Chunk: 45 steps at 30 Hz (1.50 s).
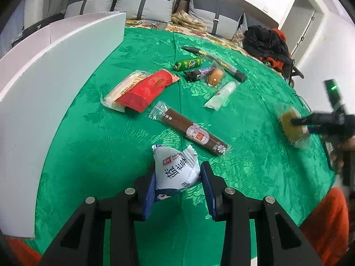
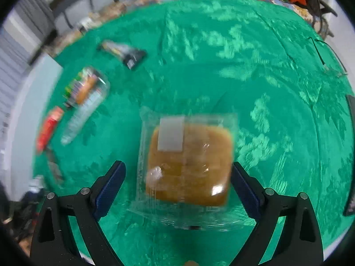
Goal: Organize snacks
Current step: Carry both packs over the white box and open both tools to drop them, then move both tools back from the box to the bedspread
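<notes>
- Your left hand-held gripper (image 1: 177,184) sits low over the green bench (image 1: 111,144), its two blue pads on either side of one white pouch (image 1: 175,168); the left pad touches it, the right pad is just beside it, so whether the grip is firm cannot be told.
- Your right hand-held gripper (image 2: 177,184) is spread wide around one clear-wrapped cake (image 2: 188,161); the right pad is at the wrapper's edge, the left pad stands apart from it.
- In the left view that same cake (image 1: 292,125) shows at the bench's right side with the right gripper on it.
- Count on the bench beyond the pouch, in the left view: one long brown stick (image 1: 190,130), one red packet (image 1: 150,90) lying on one pale wafer pack (image 1: 124,88), one green roll (image 1: 188,63), one dark bar (image 1: 197,73), one small orange bun (image 1: 215,77) in clear wrap, one white tube (image 1: 221,95), and one long dark-and-gold stick (image 1: 215,61).
- That makes ten snacks in all, counting the pouch and the cake.
- One white box (image 1: 44,77) stands along the bench's left side, near the red packet.
- The right view is blurred; its far snacks at the left cannot be counted surely.
- One black-and-orange bundle (image 1: 268,44) lies at the far right edge.
</notes>
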Motion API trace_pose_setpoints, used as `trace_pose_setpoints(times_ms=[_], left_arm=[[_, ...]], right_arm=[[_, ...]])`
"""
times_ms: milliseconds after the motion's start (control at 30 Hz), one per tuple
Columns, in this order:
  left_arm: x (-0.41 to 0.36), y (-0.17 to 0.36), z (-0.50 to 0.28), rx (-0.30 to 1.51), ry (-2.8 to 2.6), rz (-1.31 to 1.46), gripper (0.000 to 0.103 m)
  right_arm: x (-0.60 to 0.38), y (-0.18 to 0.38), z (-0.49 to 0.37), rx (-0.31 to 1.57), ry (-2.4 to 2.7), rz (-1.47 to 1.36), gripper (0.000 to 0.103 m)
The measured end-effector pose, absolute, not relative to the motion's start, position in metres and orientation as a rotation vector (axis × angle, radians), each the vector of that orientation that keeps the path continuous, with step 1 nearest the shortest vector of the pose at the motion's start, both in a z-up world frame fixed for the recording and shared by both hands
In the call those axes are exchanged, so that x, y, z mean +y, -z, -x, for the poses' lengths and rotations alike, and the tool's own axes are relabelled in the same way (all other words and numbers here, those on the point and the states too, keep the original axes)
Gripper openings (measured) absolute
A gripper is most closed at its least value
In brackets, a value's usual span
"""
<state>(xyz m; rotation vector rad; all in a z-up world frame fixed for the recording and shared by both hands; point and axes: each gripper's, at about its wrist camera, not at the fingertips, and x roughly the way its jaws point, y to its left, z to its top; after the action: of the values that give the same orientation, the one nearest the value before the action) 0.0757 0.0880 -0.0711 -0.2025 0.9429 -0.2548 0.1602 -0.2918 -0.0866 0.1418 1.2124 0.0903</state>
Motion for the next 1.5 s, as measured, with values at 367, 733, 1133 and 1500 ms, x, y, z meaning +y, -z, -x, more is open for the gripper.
trace_pose_setpoints(times_ms=[367,733,1133,1500], left_arm=[[0.12,0.003,-0.056,0.834,0.298,0.419,0.038],[0.258,-0.089,-0.07,0.661,0.088,0.431,0.038],[0.371,-0.042,-0.079,0.788,-0.268,0.418,0.092],[0.269,-0.044,-0.053,0.758,-0.007,0.427,0.092]], right_arm=[[-0.272,0.055,-0.122,1.065,-0.151,-0.13,0.072],[-0.08,-0.074,-0.128,0.889,-0.652,-0.229,0.073],[0.137,-0.078,-0.164,0.925,-0.908,-0.209,0.089],[-0.028,0.02,-0.164,0.836,-0.478,0.091,0.089]])
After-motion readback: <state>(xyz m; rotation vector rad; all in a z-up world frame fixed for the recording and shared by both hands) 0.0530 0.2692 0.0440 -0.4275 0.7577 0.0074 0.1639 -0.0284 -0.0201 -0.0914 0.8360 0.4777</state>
